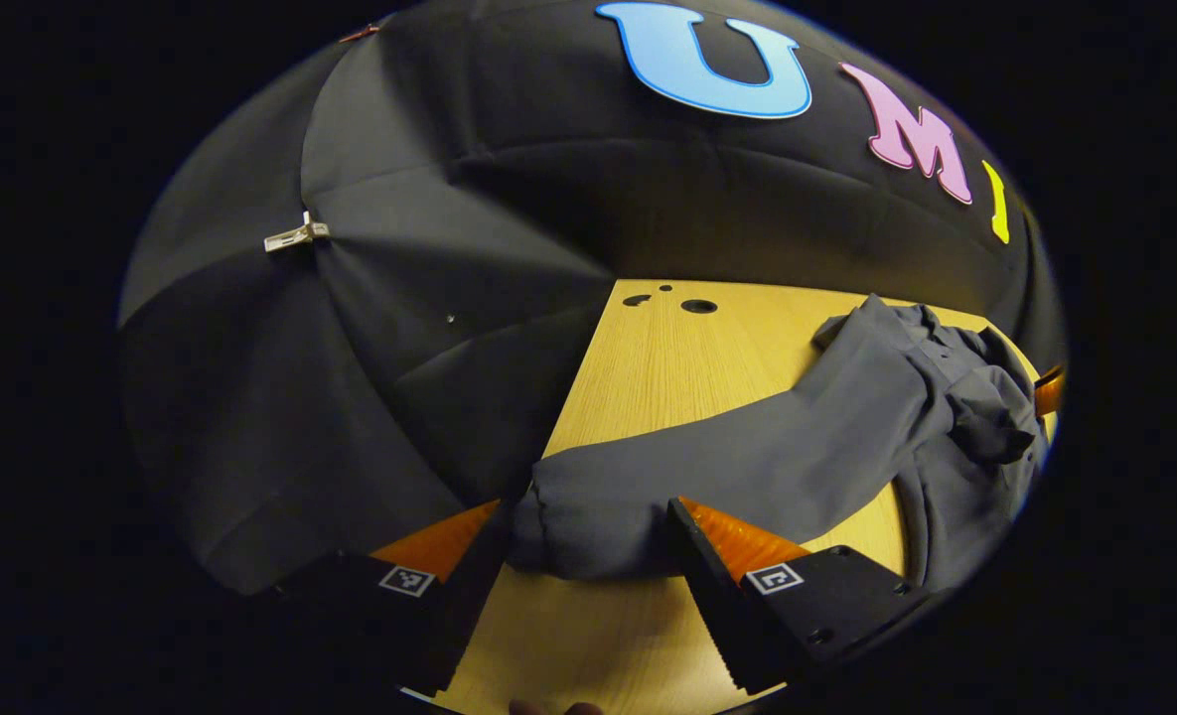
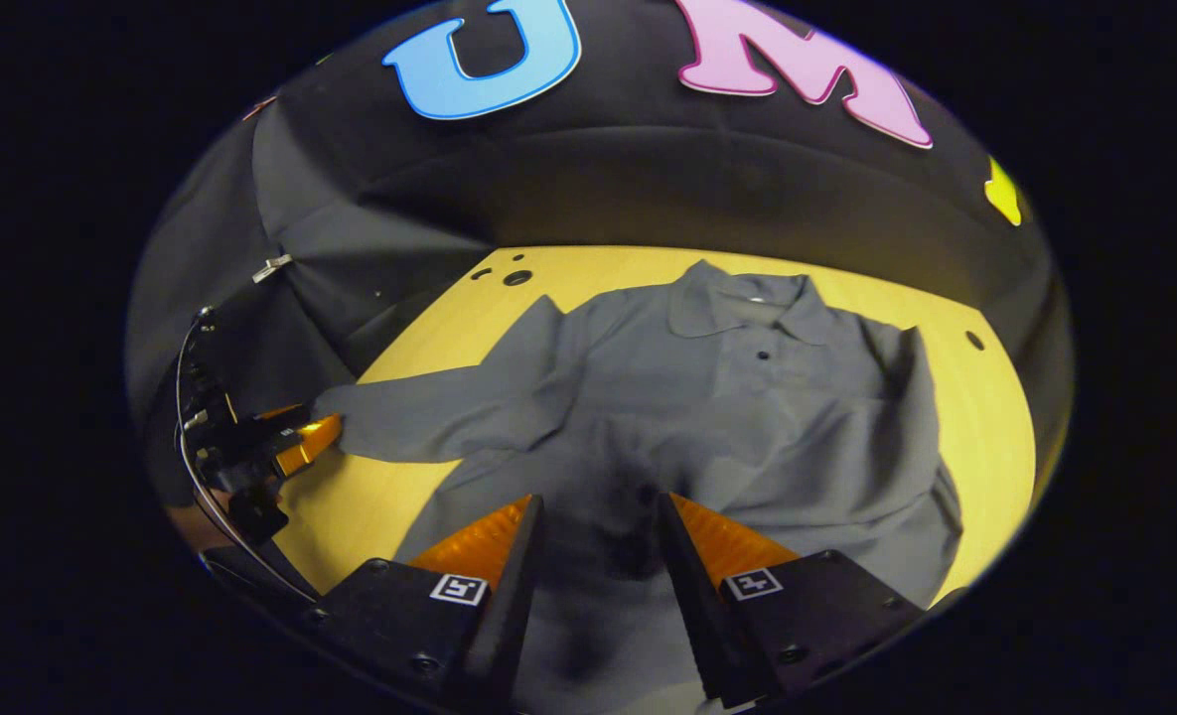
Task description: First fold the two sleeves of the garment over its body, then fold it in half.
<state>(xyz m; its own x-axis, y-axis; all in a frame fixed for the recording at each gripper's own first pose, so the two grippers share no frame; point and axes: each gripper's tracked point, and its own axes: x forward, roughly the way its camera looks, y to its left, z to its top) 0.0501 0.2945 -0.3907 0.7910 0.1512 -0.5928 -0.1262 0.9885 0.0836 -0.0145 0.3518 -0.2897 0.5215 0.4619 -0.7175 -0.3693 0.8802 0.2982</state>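
Wooden table [image 2: 985,417] under a grey collared garment [image 2: 747,427] lying spread out, 1 long sleeve [image 1: 707,467] stretched sideways, left gripper [image 1: 588,531] spread around its cuff, right gripper [image 2: 596,516] spread open above the body

The left gripper [image 1: 588,541] sits low at the edge of the pale wood-grain table [image 1: 667,367], its two fingers spread wide on either side of the cuff end of a long grey sleeve [image 1: 747,467]. The cuff lies between them on the table, just beside the right finger; whether it touches is hard to tell. The sleeve runs away to the right into the crumpled body of the grey fabric shirt [image 1: 956,397]. Three dark holes [image 1: 697,306] mark the table's far corner.
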